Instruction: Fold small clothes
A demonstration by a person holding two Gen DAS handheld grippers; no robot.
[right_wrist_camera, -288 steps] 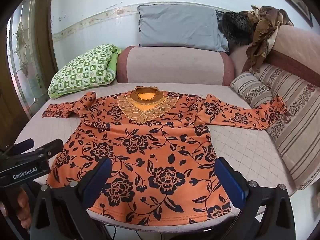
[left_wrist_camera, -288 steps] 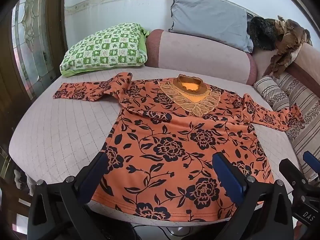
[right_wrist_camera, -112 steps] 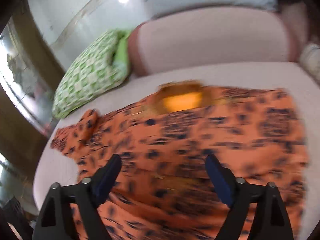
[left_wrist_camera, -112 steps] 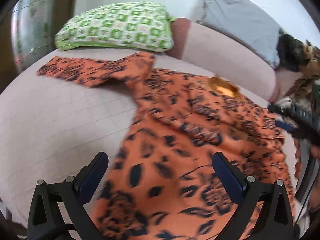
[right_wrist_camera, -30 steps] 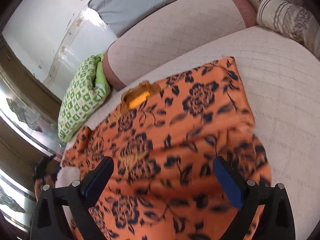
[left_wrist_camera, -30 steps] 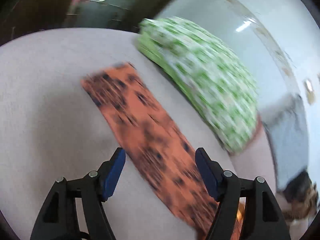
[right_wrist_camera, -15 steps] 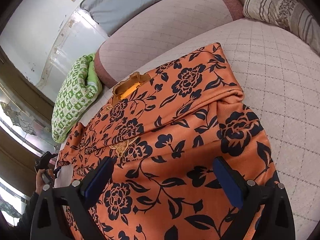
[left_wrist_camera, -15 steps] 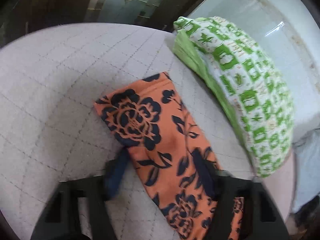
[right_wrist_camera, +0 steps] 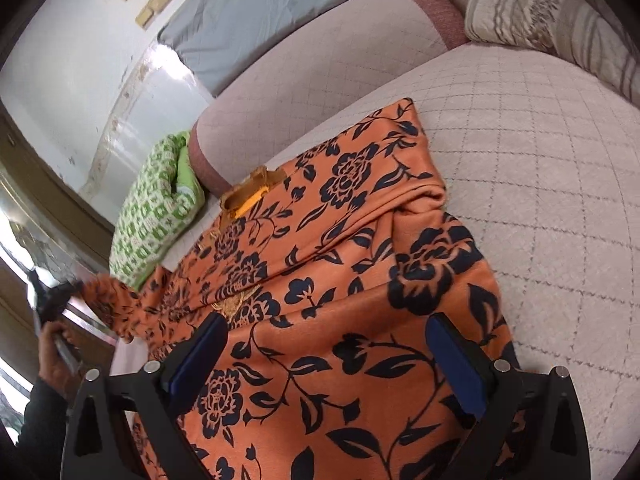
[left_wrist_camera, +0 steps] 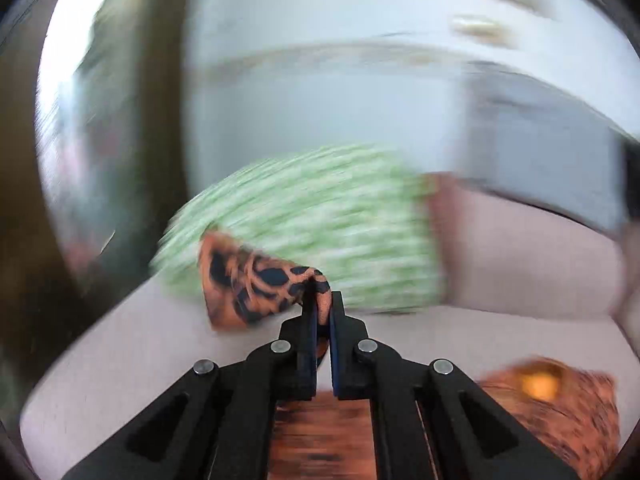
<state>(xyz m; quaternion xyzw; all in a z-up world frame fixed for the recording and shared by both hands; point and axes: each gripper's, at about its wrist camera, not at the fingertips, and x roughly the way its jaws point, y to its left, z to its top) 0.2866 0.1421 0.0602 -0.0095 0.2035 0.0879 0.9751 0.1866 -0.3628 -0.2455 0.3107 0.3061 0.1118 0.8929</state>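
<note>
bed: quilted pinkish cover (right_wrist_camera: 540, 152) fills the right half of the right wrist view, bare all the way from the shirt's edge out to the striped cushion (right_wrist_camera: 552, 20) at upper right
shirt: orange top with black flowers (right_wrist_camera: 340, 280), lying across the middle and bottom of the right wrist view; its right side is folded in over the body, and that fold ends in a bunched corner near centre right. Bottom hem is cut off by the frame
green pillow: checked one (right_wrist_camera: 156, 204) at the left, just beyond the shirt's collar (right_wrist_camera: 248, 196); in the left wrist view it's only a green smear (left_wrist_camera: 312, 232)
right gripper: (right_wrist_camera: 328, 364) spread wide, hovering low over the shirt's lower part, nothing between the blue pads (right_wrist_camera: 456, 364)
left gripper: (left_wrist_camera: 323, 312) pressed together, pinching the sleeve (left_wrist_camera: 256, 284), which flops out to the left, lifted off the bed
hard to see: the left wrist view is badly motion-blurred, so the wall and the collar at lower right are mush
</note>
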